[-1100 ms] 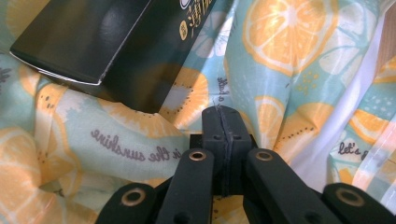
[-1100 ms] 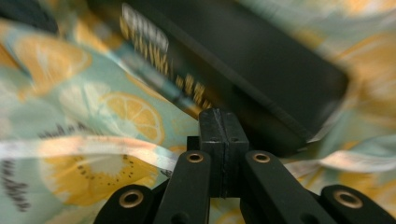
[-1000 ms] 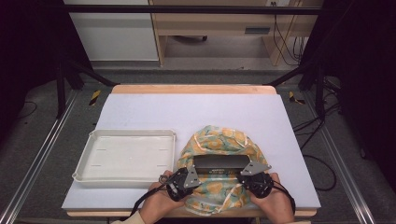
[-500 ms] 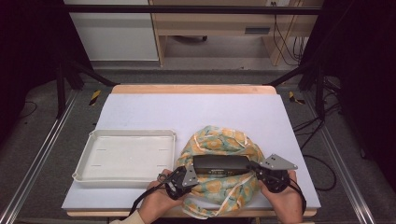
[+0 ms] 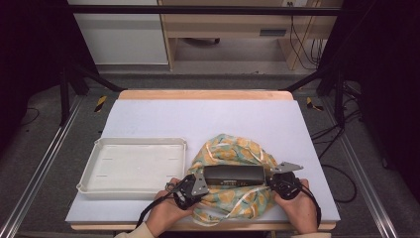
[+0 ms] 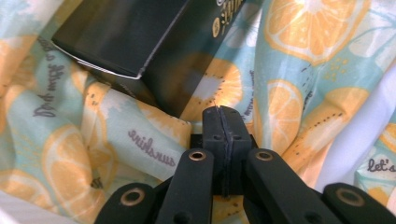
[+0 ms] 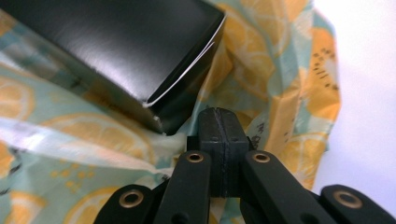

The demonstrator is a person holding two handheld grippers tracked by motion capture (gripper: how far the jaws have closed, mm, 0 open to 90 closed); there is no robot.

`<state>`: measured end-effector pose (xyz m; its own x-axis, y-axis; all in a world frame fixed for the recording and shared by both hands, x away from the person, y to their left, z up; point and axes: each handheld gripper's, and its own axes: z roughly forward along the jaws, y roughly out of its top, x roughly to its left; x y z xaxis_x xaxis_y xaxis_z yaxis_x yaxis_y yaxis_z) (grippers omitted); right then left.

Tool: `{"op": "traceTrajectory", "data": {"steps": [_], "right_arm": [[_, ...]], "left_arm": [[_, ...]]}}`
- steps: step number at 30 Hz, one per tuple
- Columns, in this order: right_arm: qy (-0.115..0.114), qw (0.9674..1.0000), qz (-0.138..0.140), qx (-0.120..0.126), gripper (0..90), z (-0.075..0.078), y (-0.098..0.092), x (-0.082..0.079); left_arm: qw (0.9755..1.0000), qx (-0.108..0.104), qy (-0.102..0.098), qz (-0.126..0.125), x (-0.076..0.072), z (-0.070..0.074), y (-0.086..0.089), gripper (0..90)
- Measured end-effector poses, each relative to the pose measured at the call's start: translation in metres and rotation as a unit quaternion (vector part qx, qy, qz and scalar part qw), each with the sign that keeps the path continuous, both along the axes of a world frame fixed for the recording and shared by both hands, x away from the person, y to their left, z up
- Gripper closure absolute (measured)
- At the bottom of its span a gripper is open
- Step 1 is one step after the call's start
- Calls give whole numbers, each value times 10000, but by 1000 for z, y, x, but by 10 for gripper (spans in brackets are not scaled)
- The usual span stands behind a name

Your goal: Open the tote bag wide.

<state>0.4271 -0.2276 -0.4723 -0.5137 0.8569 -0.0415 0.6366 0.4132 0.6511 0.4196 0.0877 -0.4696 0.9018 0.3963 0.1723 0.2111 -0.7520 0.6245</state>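
Note:
A black rectangular box (image 5: 234, 175) lies on a crumpled cloth with a lemon print (image 5: 233, 148) near the table's front edge. My left gripper (image 5: 202, 184) sits at the box's left end, its jaws pressed together. In the left gripper view the shut left gripper (image 6: 222, 114) rests over the cloth (image 6: 70, 154), just below a corner of the box (image 6: 126, 32). My right gripper (image 5: 272, 184) is at the box's right end, also shut. In the right gripper view the right gripper (image 7: 218, 116) points at the box's (image 7: 116, 46) corner above the cloth (image 7: 280, 93). Nothing shows between either pair of jaws.
A white shallow tray (image 5: 133, 144) lies left of the cloth, close to the left hand. The pale table top (image 5: 208, 114) stretches behind the cloth to a wooden back edge. Metal rails run along both sides of the table.
My right gripper has shifted to the right, from over the cloth by the box's end to the cloth's right edge. The left gripper, box and tray have kept still.

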Motion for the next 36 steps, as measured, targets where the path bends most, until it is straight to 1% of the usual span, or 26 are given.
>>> {"op": "traceTrajectory", "data": {"steps": [3,4,6,9,10,11,13,15,17,19,21,23,25,26,27,28,29,30,32,33,36], "right_arm": [[22,10000,67,18,900,0,-1,-3],[40,9999,84,70,900,0,-1,-5],[38,9999,83,94,900,0,0,-8],[-12,9999,123,23,900,1,-1,-12],[-82,9999,112,22,900,2,-3,-13],[-163,9998,108,81,900,5,-4,-15],[-389,9990,81,220,900,12,-7,-19],[-620,9977,58,263,900,22,-8,-22],[-893,9954,120,320,900,34,-7,-26],[-1090,9929,242,402,900,48,-4,-29],[-1281,9900,423,404,887,62,1,-30],[-1334,9888,557,364,867,71,5,-29],[-1311,9885,718,236,835,78,10,-26],[-1294,9884,776,190,817,81,12,-23],[-1270,9883,831,122,805,84,14,-21],[-1265,9881,878,59,793,86,15,-19],[-1245,9879,923,-9,781,88,17,-17],[-1215,9882,933,-51,774,90,17,-15],[-1179,9883,968,-77,753,93,19,-11],[-1136,9887,973,-81,738,93,19,-10],[-1025,9895,1014,-139,700,93,21,-6]], "left_arm": [[10000,-22,8,36,1,0,1,900],[10000,-26,17,34,1,0,1,900],[10000,-14,14,28,0,0,2,900],[10000,-17,-35,27,0,2,2,900],[10000,-56,-41,40,-1,3,2,900],[9999,-159,-13,53,-1,5,3,900],[9996,-289,5,53,-2,9,4,900],[9986,-519,116,58,-2,14,7,900],[9968,-766,206,88,-2,21,9,900],[9958,-895,190,90,-3,29,12,900],[9937,-1094,203,128,-3,34,15,900],[9922,-1216,260,119,-2,41,20,893],[9903,-1348,294,153,-2,46,24,871],[9890,-1433,345,152,-2,48,26,851],[9887,-1448,376,103,-2,49,26,825],[9896,-1389,371,82,-3,50,25,791],[9905,-1340,284,97,-4,50,24,760],[9910,-1315,230,124,-5,49,23,721],[9903,-1367,216,150,-4,48,22,636],[9899,-1392,170,183,-4,48,21,603],[9889,-1460,157,235,-3,48,21,493]]}}
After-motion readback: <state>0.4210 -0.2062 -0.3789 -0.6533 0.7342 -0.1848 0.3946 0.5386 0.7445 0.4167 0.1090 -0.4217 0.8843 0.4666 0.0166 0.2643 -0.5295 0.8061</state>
